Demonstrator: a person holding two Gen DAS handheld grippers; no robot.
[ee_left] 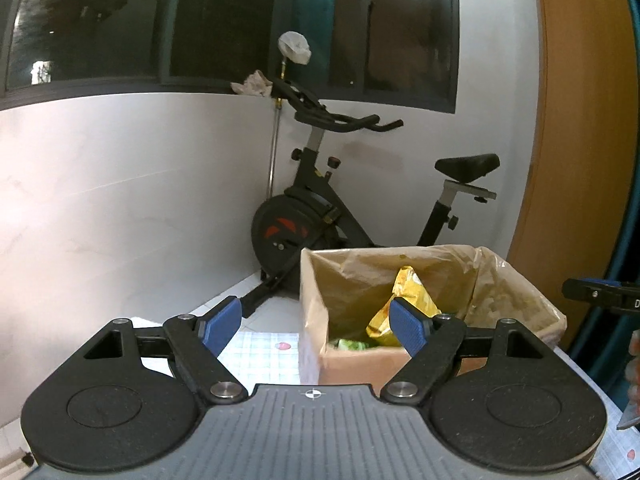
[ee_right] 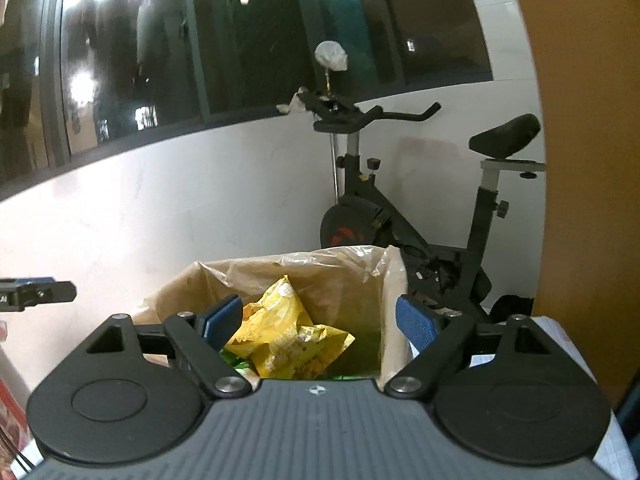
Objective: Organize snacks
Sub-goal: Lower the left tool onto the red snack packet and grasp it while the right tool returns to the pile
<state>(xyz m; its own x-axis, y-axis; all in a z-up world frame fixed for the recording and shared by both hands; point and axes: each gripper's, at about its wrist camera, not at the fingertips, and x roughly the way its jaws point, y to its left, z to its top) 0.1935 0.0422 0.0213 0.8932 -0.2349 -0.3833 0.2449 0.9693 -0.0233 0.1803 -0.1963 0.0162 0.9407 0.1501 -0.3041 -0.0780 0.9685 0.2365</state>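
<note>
A cardboard box (ee_left: 352, 366) lined with a thin plastic bag stands on the table. In it lie a crumpled yellow snack bag (ee_left: 412, 292) and a green packet (ee_left: 352, 344) beneath. My left gripper (ee_left: 314, 312) hovers left of the box, open, with nothing between its blue pads. In the right wrist view the same box (ee_right: 394, 320) sits right under my right gripper (ee_right: 318, 308), also open with nothing in it, above the yellow snack bag (ee_right: 288, 336). Each gripper's tip shows at the edge of the other's view.
A black exercise bike (ee_left: 320, 216) stands behind the box against the white wall, under dark windows. A grid-patterned cover (ee_left: 264, 356) lies on the table. A wooden panel (ee_left: 580, 160) rises on the right. Red packaging (ee_right: 8, 412) shows at the far left.
</note>
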